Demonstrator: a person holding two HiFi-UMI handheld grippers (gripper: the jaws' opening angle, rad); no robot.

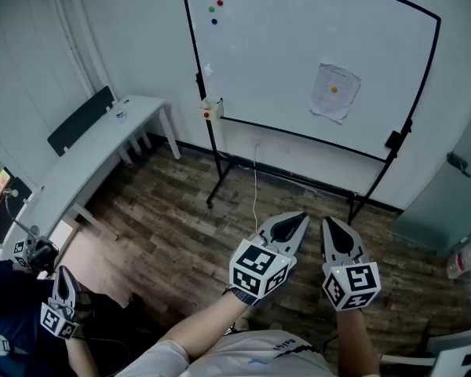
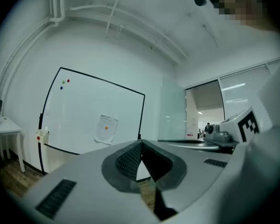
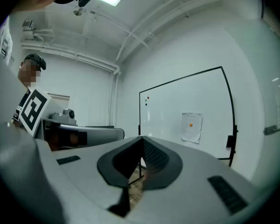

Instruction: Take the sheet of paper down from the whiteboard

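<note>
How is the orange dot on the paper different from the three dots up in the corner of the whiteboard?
The orange dot sits alone on the sheet of paper, right of the middle of the whiteboard; the three dots sit close together on bare board, top left. The orange dot is one colour; the three dots are green, red and blue. All are small, round spots on one board.

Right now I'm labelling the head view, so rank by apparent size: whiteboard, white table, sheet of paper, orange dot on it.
Largest to smallest:
whiteboard
white table
sheet of paper
orange dot
The table sits partly nearer the camera, yet still looks smaller than the board.
</note>
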